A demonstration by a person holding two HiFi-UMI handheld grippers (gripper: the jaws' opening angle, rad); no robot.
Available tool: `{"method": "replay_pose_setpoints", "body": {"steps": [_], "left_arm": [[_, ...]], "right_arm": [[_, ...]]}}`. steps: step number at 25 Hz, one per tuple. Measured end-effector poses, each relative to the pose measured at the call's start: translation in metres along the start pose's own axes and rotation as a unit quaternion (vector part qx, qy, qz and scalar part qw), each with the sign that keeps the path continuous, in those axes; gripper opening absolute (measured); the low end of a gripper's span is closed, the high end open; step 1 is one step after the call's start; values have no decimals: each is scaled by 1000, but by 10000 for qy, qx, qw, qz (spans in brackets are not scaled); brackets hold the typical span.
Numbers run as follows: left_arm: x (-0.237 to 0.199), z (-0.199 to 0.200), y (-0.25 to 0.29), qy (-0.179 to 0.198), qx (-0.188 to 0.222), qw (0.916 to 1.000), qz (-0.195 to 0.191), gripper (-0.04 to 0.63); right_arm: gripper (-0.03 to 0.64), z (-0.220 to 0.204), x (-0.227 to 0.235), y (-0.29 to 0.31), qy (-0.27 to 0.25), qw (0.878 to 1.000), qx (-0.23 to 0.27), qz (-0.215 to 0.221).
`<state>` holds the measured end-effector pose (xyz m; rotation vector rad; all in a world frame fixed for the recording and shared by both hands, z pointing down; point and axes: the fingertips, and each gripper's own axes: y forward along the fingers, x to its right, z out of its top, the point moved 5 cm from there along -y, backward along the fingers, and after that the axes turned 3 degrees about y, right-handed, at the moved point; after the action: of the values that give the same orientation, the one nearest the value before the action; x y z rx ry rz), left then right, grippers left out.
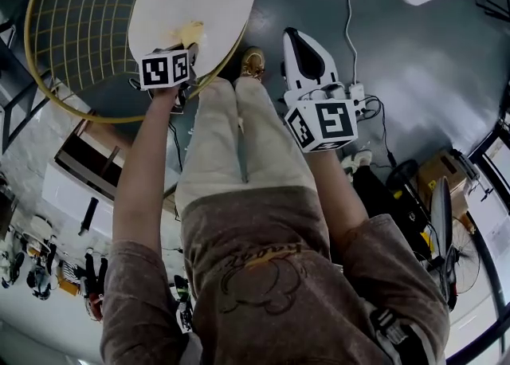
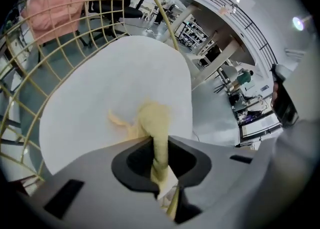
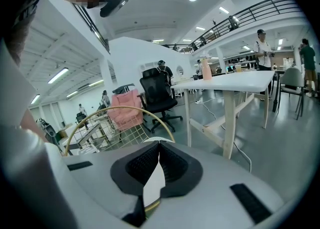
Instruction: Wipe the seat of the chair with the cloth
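Risk, wire back (image 1: 76, 21): at the upper left of the head view the gold grid curves close round the seat, so if you sweep wide that way a loose fold of cloth could catch on a wire
Risk, left gripper (image 1: 185, 43): its jaws are clamped on the cloth, but only on a thin twisted neck of it; if you drag hard across the seat, I'd judge it could pull free
Risk, coverage: the wad is small against the seat, so short strokes would likely leave most of the surface unwiped
Risk, right gripper (image 1: 296, 41): it hangs right of centre over the grey floor with its jaws closed together on nothing; nothing steadies the chair, so a firm push could shift it
Cloth (image 2: 151, 120): pale yellow, soft and bunched, with a crumpled flap spreading to the left of the jaws; in the left gripper view it sits at centre, lying on the seat just ahead of the jaw tips
Seat (image 2: 100, 88): round, white, smooth and matt, with no mark that you can make out; in the head view it fills the top centre, and the cloth rests near its lower edge, with the far side bare
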<state>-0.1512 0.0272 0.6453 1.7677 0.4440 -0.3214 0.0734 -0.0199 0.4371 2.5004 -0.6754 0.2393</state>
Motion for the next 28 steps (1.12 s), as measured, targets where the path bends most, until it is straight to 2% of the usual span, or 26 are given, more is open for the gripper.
{"method": "replay_pose_setpoints", "body": {"steps": [7, 12, 15, 21, 25, 28], "left_arm": [[37, -17, 12, -39, -77, 9993, -365, 60], [76, -27, 17, 150, -288, 9975, -632, 60], [93, -26, 12, 143, -270, 9968, -735, 60], [109, -10, -21, -79, 120, 9971, -744, 60], [114, 8, -57, 143, 614, 9970, -453, 60], [119, 29, -95, 325, 1093, 9932, -214, 60]], "right_arm": [[26, -5, 7, -16, 38, 10000, -24, -79], [26, 2, 9, -30, 72, 9999, -24, -109], [26, 8, 8, -39, 75, 9999, -17, -114], [26, 23, 2, -51, 147, 9998, -26, -106], [26, 38, -4, -62, 176, 9998, -42, -73], [26, 59, -5, -71, 118, 9999, 3, -80]]}}
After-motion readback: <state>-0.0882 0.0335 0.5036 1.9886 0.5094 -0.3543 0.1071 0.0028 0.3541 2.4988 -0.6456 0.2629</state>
